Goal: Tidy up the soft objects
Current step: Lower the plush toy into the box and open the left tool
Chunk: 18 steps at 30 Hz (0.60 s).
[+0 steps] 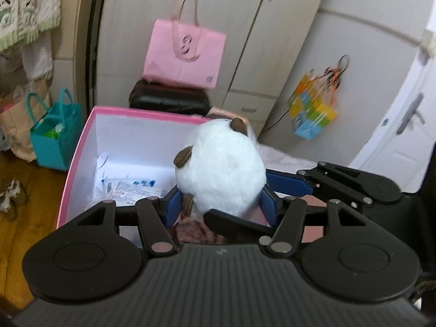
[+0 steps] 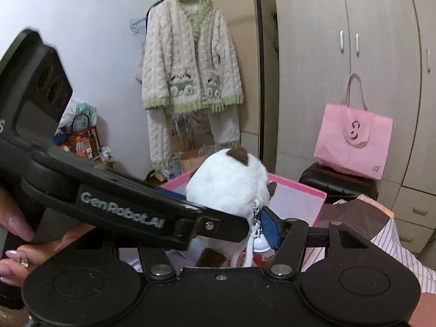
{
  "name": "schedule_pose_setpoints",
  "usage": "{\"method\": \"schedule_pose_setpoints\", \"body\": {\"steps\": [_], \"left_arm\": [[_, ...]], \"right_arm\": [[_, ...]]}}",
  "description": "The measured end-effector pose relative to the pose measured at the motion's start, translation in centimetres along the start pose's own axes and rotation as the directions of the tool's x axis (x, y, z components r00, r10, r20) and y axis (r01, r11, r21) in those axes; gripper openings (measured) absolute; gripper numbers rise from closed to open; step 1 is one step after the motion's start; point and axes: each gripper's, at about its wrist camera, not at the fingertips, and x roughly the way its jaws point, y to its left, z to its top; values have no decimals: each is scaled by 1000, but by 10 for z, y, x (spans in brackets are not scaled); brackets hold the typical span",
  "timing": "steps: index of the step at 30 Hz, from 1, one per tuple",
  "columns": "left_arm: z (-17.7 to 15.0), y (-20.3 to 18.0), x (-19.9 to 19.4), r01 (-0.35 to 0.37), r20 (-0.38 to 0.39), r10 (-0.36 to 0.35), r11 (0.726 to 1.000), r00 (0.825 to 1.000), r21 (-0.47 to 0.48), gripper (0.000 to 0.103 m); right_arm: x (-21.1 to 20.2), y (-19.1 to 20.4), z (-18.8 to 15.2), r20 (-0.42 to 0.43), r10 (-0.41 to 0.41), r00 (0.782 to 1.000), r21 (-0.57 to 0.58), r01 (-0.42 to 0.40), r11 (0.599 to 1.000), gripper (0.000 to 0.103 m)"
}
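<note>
A white plush toy (image 1: pixel 220 163) with brown ears hangs above the open pink box (image 1: pixel 136 112). My left gripper (image 1: pixel 222 204) is shut on its lower body, one blue pad on each side. The right gripper (image 1: pixel 340 179) comes in from the right, and its blue pad touches the toy's side. In the right wrist view the plush toy (image 2: pixel 226 185) sits between the fingers of my right gripper (image 2: pixel 220 223), which is shut on it. The left gripper's body (image 2: pixel 122 204) crosses in front and hides the left finger. The pink box (image 2: pixel 299 188) lies just behind the toy, with paper packets inside.
A pink tote bag (image 1: pixel 185 54) rests on a black stool (image 1: pixel 169 99) against the wardrobe. A teal bag (image 1: pixel 54 136) stands on the wooden floor at left. A colourful bag (image 1: pixel 310 111) hangs near the door. A knitted cardigan (image 2: pixel 190 62) hangs on a rail. A hand (image 2: pixel 16 231) grips the left tool.
</note>
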Motion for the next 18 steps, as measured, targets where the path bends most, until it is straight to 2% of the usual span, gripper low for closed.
{"method": "schedule_pose_setpoints", "body": {"steps": [5, 9, 12, 14, 18], "left_arm": [[4, 13, 12, -27, -9, 26, 998, 1000, -49, 58], [5, 15, 15, -67, -6, 67, 997, 998, -40, 59], [5, 17, 5, -98, 27, 99, 994, 995, -44, 62], [3, 17, -8, -89, 64, 92, 994, 994, -56, 66], [-8, 14, -30, -82, 97, 85, 996, 992, -39, 69]], "right_arm": [[22, -13, 6, -46, 40, 998, 38, -38, 999, 60], [29, -13, 6, -54, -15, 998, 8, 15, 1000, 68], [20, -14, 1, -49, -42, 998, 27, 44, 999, 68], [9, -13, -1, -39, -38, 999, 40, 39, 998, 68], [-17, -8, -8, -15, -59, 998, 57, 60, 997, 68]]}}
